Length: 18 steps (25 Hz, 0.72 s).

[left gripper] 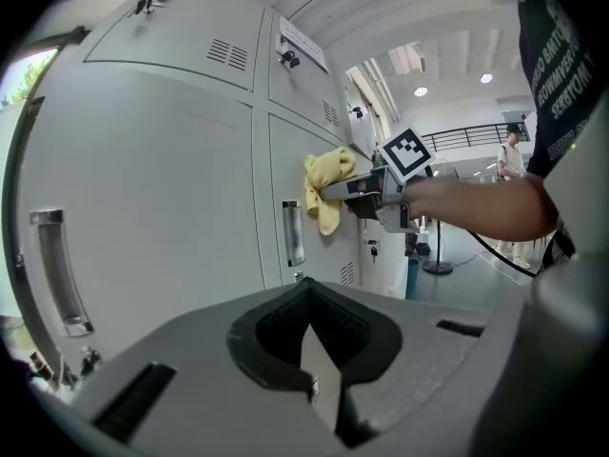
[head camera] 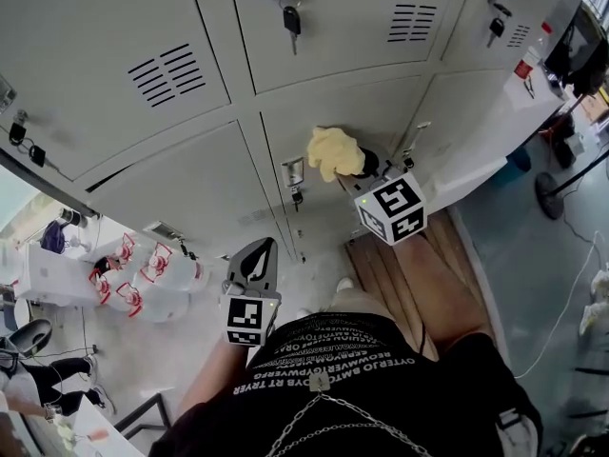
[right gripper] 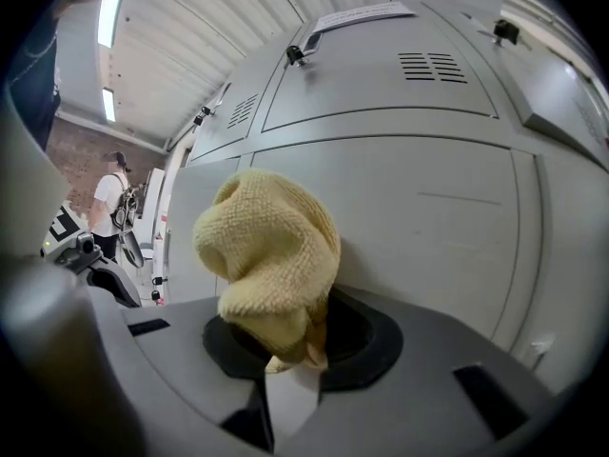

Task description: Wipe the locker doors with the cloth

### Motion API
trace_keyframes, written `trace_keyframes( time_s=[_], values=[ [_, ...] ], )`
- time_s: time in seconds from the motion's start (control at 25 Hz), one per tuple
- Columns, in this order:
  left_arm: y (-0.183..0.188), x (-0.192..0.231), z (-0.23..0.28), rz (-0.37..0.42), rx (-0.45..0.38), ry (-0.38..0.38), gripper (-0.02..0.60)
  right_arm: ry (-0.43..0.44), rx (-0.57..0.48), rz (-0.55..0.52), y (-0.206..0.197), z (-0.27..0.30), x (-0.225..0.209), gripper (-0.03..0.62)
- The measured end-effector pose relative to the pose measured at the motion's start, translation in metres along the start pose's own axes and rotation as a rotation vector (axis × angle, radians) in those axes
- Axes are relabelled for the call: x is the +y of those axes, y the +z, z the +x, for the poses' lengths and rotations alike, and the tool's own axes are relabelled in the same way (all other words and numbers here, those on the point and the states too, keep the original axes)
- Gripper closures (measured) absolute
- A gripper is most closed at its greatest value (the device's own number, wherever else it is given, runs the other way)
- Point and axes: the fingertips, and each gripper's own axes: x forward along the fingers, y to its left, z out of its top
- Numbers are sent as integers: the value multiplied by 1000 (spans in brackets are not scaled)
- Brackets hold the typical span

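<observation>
Cloth [right gripper: 271, 255] between right tongs [right gripper: 290, 377], against locker door [right gripper: 428, 227]

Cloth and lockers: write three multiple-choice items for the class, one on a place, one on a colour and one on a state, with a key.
1. Where is the cloth?
A. on the floor
B. up at a locker door
C. on a chair

2. What colour is the cloth?
A. blue
B. white
C. yellow

3. The right gripper is:
A. shut on the cloth
B. open and empty
C. shut on a key

Key:
1 B, all three views show it at a grey locker door.
2 C, it is yellow in every view.
3 A, the right gripper view shows the cloth's end pinched between its jaws.
</observation>
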Motion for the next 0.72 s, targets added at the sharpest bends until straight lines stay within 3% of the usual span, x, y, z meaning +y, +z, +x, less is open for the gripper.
trace_keyframes(
  time_s=[0.2, 0.4, 0.72],
  values=[
    [-4, 8, -11, -26, 7, 71, 575, -33, -4, 26, -5, -16, -28, 505],
    [8, 6, -3, -26, 1, 122, 577, -4, -7, 11, -8, -24, -46, 508],
    [22, -36, 22, -59, 1, 153, 577, -78, 24, 30, -27, -49, -106, 493]
  ],
)
